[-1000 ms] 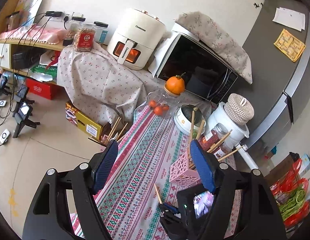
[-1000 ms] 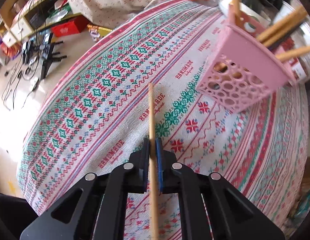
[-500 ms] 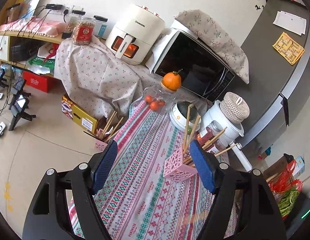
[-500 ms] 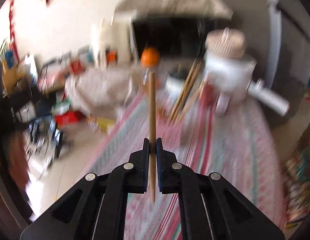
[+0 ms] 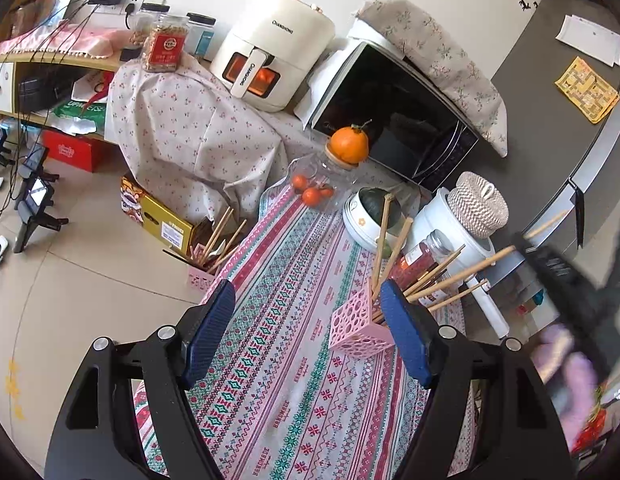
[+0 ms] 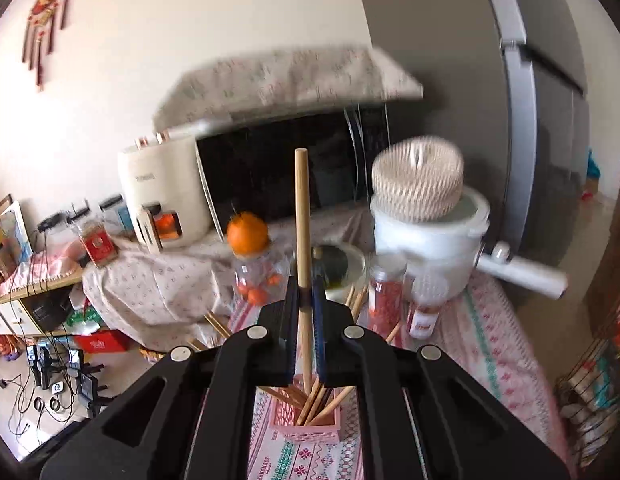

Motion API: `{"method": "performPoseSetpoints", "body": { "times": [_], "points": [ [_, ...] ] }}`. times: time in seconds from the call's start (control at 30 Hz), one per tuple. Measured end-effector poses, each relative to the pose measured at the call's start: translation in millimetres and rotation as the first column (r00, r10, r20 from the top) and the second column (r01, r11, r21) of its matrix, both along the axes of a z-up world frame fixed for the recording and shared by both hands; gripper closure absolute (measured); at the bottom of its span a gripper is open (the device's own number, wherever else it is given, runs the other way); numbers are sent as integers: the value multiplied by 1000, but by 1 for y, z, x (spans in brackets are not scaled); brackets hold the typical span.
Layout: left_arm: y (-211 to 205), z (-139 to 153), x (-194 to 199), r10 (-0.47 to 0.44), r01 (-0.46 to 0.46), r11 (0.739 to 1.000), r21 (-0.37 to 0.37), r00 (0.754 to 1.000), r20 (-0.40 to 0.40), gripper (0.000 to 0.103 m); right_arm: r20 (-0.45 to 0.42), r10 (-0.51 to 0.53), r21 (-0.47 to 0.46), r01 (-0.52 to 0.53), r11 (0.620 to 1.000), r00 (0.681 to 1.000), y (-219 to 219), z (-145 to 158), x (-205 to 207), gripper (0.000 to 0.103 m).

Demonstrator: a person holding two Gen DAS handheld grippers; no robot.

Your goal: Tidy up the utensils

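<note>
Right wrist view: right gripper (image 6: 305, 303) clamps one chopstick (image 6: 301, 216) upright, its lower end apparently just above the pink holder (image 6: 307, 426), though motion blur limits certainty. Left gripper (image 5: 307, 334) stands wide open and empty, left of that holder.

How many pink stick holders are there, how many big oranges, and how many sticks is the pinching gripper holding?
pink holders: 2 (the near one, the far-left one)
big orange: 1
chopstick pinched in the right gripper: 1
Total: 4
</note>
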State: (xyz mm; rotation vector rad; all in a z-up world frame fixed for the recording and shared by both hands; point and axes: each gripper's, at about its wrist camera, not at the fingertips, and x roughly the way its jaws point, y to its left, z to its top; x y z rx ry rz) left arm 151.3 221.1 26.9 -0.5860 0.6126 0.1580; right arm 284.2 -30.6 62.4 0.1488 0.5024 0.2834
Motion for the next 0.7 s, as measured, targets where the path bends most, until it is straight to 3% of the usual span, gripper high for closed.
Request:
{"method": "performPoseSetpoints", "body": {
  "times": [0.1,0.3,0.43,0.57,0.63,0.7],
  "points": [
    [-3,-1,3,-6,6,1000,4,1000,-2,32,-59,2,31,0,1000,998,-2,-29,3,90],
    [-24,1,2,-35,34,998,48,999,16,32,-34,3,8,-3,1000,999,-17,-26,-27,90],
    [-53,3,-1,-54,51,989,140,998,22,30,-57,-31,-41,29,999,998,-31,-32,-42,84],
    [-90,5,-9,-66,55,962,268,997,34,28,-76,-70,-82,64,995,995,-53,-45,-66,79],
    [-104,4,-12,-76,61,953,297,996,37,19,-82,-83,-98,75,992,993,-62,-51,-78,68],
    [-116,4,-16,-87,70,948,311,995,39,16,-86,-107,-116,97,988,991,-74,-59,-92,55]
  ]
}}
